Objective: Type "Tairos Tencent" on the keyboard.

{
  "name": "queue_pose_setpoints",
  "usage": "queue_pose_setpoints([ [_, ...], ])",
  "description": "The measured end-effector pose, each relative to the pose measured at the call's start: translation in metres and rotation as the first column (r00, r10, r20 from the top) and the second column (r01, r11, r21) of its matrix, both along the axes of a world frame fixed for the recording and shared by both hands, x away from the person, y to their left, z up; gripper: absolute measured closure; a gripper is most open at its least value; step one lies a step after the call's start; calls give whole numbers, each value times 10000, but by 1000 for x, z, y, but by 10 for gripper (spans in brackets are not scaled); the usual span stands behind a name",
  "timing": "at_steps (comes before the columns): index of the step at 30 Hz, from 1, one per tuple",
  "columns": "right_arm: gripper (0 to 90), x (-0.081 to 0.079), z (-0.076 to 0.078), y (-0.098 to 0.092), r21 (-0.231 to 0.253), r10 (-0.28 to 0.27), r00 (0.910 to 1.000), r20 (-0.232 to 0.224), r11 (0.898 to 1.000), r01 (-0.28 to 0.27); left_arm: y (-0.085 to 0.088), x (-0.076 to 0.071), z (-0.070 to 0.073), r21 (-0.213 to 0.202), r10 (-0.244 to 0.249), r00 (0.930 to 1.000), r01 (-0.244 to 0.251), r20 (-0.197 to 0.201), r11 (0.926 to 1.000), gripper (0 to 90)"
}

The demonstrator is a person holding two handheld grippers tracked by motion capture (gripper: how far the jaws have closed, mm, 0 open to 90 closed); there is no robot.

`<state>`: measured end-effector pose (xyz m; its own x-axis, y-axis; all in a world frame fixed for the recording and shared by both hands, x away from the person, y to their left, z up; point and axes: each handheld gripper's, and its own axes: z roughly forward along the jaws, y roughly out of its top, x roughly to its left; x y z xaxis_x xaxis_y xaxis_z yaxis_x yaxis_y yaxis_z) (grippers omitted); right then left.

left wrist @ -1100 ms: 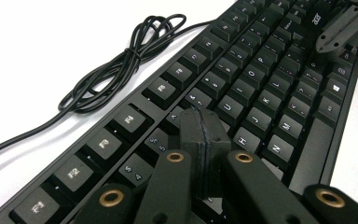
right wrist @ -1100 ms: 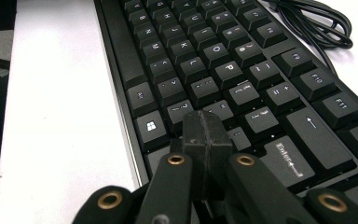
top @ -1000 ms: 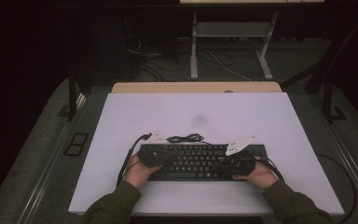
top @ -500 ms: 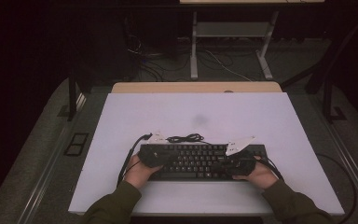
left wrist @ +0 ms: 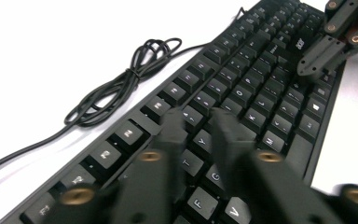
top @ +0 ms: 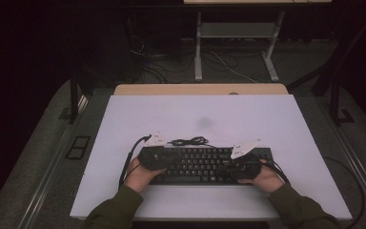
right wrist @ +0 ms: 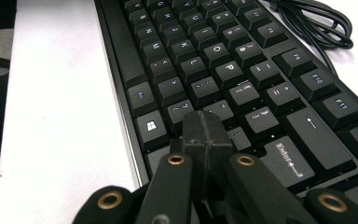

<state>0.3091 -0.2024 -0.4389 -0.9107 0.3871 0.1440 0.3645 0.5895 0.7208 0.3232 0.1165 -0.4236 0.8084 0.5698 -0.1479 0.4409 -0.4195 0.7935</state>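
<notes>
**Two tongs on one keyboard, the left pair newly parted**

Two tongs rest over a black keyboard (top: pixel 205 164) lying on the white desk (top: pixel 124 124), directly under both tips and close to the person's edge.

The left tongs (left wrist: pixel 199 122) have just been opening: in the left gripper view a narrow gap shows between the jaws, with nothing held in it, and the tips hover over the middle letter keys around T and Y. Against the earlier high views, this parting is the one clear change; the left hand (top: pixel 140 174) sits in nearly the same spot at the keyboard's left end.

The right tongs (right wrist: pixel 206 128) are pressed together, pad against pad, gripping nothing. Their joined tip sits low over the keys near the bottom right of the letter block, just ahead of the Windows key and beside Enter. The right hand (top: pixel 262 176) has not shifted from the earlier frames.

The keyboard has kept its place. Its coiled cable (top: pixel 188 141) lies on the desk just beyond the keyboard's far edge, between the two tongs, unchanged.
</notes>
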Motion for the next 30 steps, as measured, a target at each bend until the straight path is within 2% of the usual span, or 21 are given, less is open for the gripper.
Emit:
queue_pose_setpoints([
  [2, 897, -1, 0, 1, -25, -10, 10000, 19, 10000, 10, 1, -1, 1, -21, -37, 10000, 37, 68, 10000, 537],
  [3, 897, -1, 0, 1, -25, -10, 10000, 19, 10000, 10, 1, -1, 1, -24, -45, 9999, 45, 113, 10000, 537],
  [4, 898, 0, 0, 0, 1, -4, 10000, 3, 10000, 4, 1, -1, 1, -49, -23, 9999, 24, 132, 10000, 433],
  [5, 898, 0, 0, 0, 1, -4, 10000, 3, 10000, 4, 1, -2, 1, -40, 21, 9998, -20, 189, 10000, 433],
  [7, 898, -1, 0, 1, -17, -15, 10000, 26, 10000, 15, 0, -3, 1, -65, 80, 9996, -79, 253, 9999, 355],
  [15, 897, -2, 1, 1, -57, 12, 9999, 114, 10000, -12, -1, -3, 0, -68, 75, 9996, -73, 278, 10000, 288],
  [20, 896, -2, 7, -2, 469, -170, 9994, 306, 9988, 156, -1, -3, 0, -119, 80, 9994, -76, 328, 9999, 243],
  [24, 784, 1, 10, -5, 1016, -347, 9991, 223, 9943, 323, 0, -4, 1, -141, 48, 9994, -43, 341, 9999, 213],
  [25, 710, 2, 11, -6, 1191, -534, 9985, 124, 9915, 515, 1, -4, 1, -177, 88, 9994, -82, 348, 9998, 210],
  [27, 682, 3, 11, -6, 1312, -556, 9984, 93, 9899, 539, 2, -5, 1, -181, 82, 9993, -76, 369, 9998, 210],
  [30, 542, 5, 12, -6, 1536, -787, 9969, -55, 9850, 786, 3, -6, 0, -237, 143, 9993, -134, 350, 9996, 206],
])
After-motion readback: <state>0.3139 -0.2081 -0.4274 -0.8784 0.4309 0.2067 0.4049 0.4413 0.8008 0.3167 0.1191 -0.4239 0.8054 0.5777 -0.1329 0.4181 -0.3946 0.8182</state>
